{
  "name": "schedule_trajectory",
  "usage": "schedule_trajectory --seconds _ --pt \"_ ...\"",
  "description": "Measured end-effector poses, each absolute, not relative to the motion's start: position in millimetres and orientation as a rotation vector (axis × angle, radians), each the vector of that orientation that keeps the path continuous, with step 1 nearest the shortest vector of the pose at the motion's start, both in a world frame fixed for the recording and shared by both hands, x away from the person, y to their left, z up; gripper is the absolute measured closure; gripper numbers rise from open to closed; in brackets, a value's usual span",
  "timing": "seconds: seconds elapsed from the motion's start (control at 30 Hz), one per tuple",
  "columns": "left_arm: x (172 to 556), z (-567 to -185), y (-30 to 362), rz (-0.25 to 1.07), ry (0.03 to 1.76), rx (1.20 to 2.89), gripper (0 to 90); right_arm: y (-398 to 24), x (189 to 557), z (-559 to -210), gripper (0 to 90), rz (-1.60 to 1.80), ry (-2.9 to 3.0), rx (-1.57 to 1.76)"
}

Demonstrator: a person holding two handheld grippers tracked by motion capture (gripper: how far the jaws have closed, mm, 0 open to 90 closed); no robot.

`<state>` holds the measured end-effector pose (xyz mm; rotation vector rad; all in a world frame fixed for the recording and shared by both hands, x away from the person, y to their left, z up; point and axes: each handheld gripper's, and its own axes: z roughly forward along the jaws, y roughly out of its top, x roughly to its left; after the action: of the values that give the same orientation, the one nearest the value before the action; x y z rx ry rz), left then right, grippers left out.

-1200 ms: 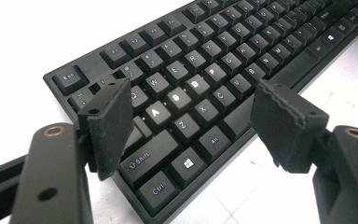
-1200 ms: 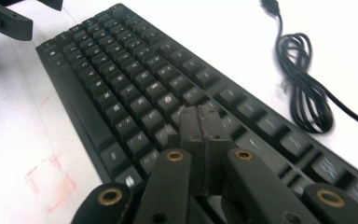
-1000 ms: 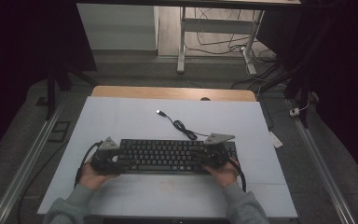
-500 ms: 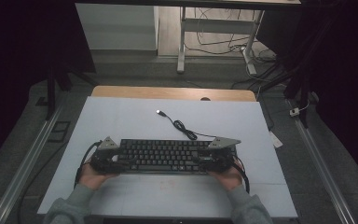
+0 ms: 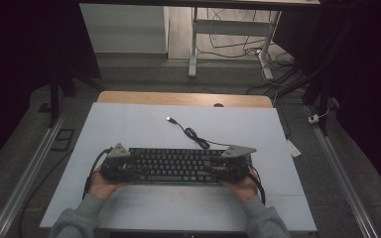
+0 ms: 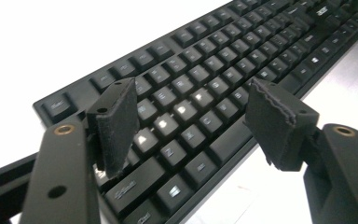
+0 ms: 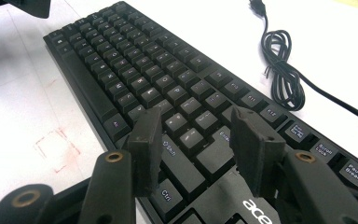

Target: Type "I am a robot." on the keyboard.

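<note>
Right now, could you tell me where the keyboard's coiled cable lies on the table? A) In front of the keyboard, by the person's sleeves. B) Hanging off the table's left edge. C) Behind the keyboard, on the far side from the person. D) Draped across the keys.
C: in the high view the cable lies coiled on the white table beyond the keyboard, its plug pointing away from the person.

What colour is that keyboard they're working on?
The keyboard is black with small pale key legends, clearest in the right gripper view.
</note>
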<state>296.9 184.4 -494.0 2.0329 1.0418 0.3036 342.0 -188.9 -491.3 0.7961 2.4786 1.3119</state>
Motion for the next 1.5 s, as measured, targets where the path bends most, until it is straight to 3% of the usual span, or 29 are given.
schedule_trajectory --seconds 0.47,0.9,1.5 --pt "299 -492 154 0.276 0.917 2.073 50.6 -188 342 -492 54.4 1.303 2.487 0.793" --pt "306 -503 137 0.237 0.889 2.147 88.7 -187 342 -492 54.4 1.303 2.487 0.792" --pt "314 -516 119 0.244 0.899 2.213 89.0 -186 342 -494 54.4 1.302 2.487 0.792"
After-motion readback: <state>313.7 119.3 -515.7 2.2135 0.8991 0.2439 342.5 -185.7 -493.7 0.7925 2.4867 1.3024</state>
